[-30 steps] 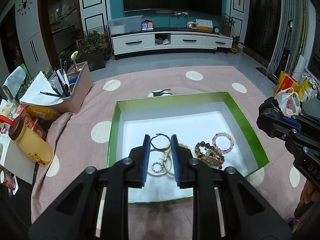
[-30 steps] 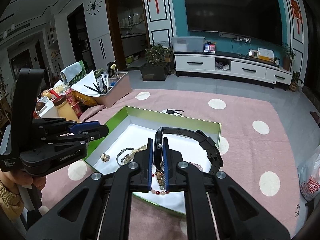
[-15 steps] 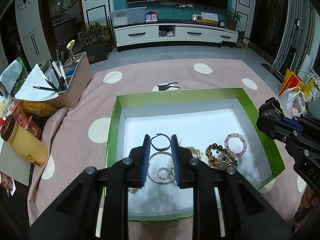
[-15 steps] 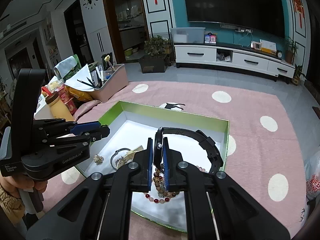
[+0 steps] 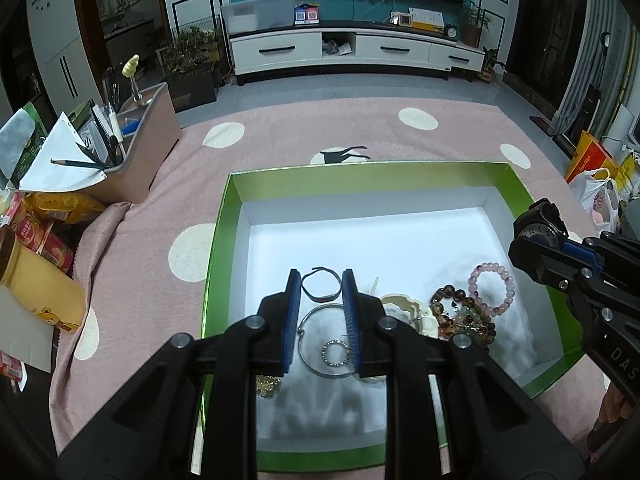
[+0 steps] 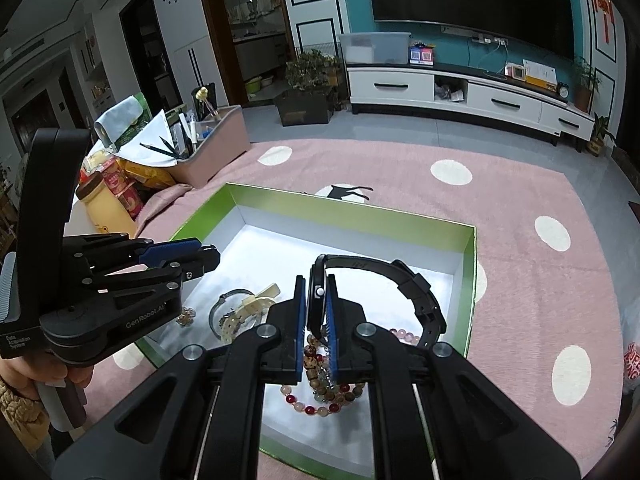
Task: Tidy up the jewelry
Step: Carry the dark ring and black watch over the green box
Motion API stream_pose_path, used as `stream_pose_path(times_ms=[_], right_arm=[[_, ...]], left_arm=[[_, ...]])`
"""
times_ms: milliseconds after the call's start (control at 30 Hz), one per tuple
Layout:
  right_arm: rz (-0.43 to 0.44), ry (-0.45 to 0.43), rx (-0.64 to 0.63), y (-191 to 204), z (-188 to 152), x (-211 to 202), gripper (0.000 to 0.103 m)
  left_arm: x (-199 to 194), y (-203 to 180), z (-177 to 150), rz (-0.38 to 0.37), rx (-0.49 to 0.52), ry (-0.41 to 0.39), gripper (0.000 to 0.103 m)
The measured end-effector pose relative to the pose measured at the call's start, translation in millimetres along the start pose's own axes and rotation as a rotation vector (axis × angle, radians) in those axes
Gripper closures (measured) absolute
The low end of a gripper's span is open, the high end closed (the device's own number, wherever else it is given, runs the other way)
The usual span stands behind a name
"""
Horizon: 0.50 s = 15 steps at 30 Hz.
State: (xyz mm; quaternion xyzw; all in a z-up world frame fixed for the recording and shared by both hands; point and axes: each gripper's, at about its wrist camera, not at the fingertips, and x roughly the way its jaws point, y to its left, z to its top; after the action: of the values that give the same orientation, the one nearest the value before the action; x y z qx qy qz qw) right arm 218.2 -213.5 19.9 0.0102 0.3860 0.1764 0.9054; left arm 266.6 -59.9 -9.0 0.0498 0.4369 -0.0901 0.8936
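Observation:
A green box point(image 5: 360, 170) with a white floor lies on the pink spotted cloth. My left gripper point(image 5: 320, 276) hangs over its near left part. A thin black band point(image 5: 320, 298) spans the gap between its blue pads and touches both. Below lie a silver bangle point(image 5: 301, 340), a small stone ring point(image 5: 325, 356), a cream watch point(image 5: 404, 308), brown beads point(image 5: 460, 312) and a pink bead bracelet point(image 5: 491, 266). My right gripper point(image 6: 316, 280) is shut on the case of a black watch point(image 6: 400, 276), whose strap arches to the right above bead strands point(image 6: 320, 396).
A pink organiser point(image 5: 148, 136) with pens, snack packs and a yellow bottle point(image 5: 40, 288) crowd the table's left side. A gold brooch point(image 5: 268, 384) lies in the box's near left corner. A white shopping bag point(image 5: 596, 200) stands beyond the right edge. A hand point(image 6: 40, 376) holds the left gripper.
Both grippers have come forward and lower over the box, which now fills more of each view. The band and the watch stay in their grips.

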Motion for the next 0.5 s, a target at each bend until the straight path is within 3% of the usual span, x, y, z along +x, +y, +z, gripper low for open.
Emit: stream_pose_path(times_ms=[500], right_arm=[[-0.026, 0.067, -0.017, 0, 2, 22, 0.094]], left_arm=[[21, 4, 1, 0.007, -0.014, 0.06, 0.082]])
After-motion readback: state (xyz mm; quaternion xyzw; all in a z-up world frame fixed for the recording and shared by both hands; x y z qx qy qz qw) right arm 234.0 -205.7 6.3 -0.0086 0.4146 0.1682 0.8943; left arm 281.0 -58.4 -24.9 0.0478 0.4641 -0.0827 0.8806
